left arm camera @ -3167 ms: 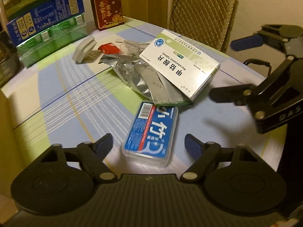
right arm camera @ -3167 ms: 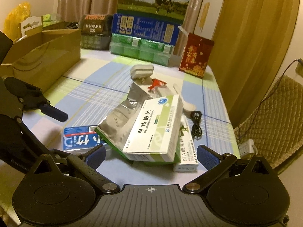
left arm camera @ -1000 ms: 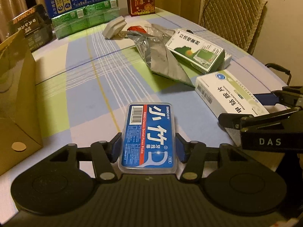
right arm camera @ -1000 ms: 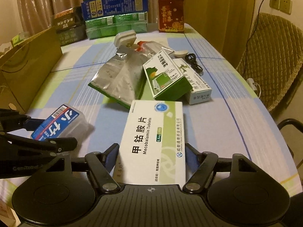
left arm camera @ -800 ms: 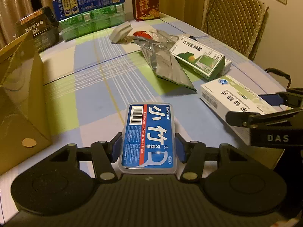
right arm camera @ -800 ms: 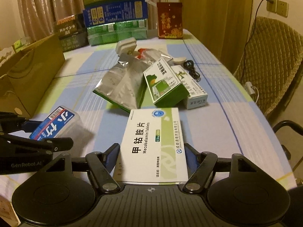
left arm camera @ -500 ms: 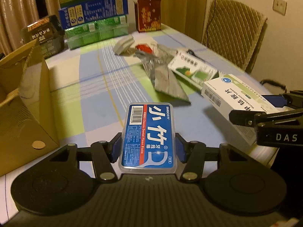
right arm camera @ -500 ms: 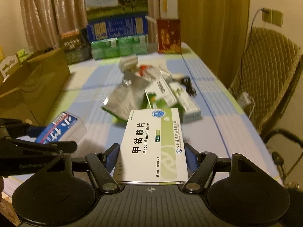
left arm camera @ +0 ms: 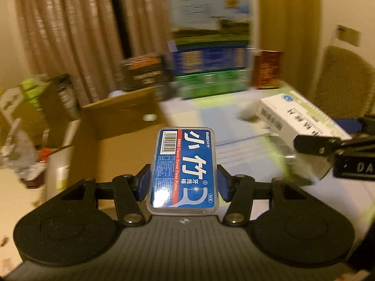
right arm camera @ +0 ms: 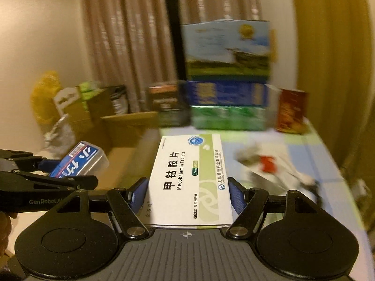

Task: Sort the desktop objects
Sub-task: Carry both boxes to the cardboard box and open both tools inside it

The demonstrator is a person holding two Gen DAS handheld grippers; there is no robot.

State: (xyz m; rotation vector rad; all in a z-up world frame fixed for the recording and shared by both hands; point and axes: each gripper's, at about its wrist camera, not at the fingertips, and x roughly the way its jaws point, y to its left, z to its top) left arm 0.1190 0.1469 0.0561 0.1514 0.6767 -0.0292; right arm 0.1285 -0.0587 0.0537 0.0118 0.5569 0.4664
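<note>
Floss box in left hand-held gripper, above cardboard box

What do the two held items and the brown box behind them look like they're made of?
Floss pick case: clear glossy hard plastic with a printed blue label, judging by its see-through rim and glare.
Tablet box: thin printed paperboard, with sharp folded edges.
Brown box: matte brown, probably corrugated cardboard, though blurred.
</note>
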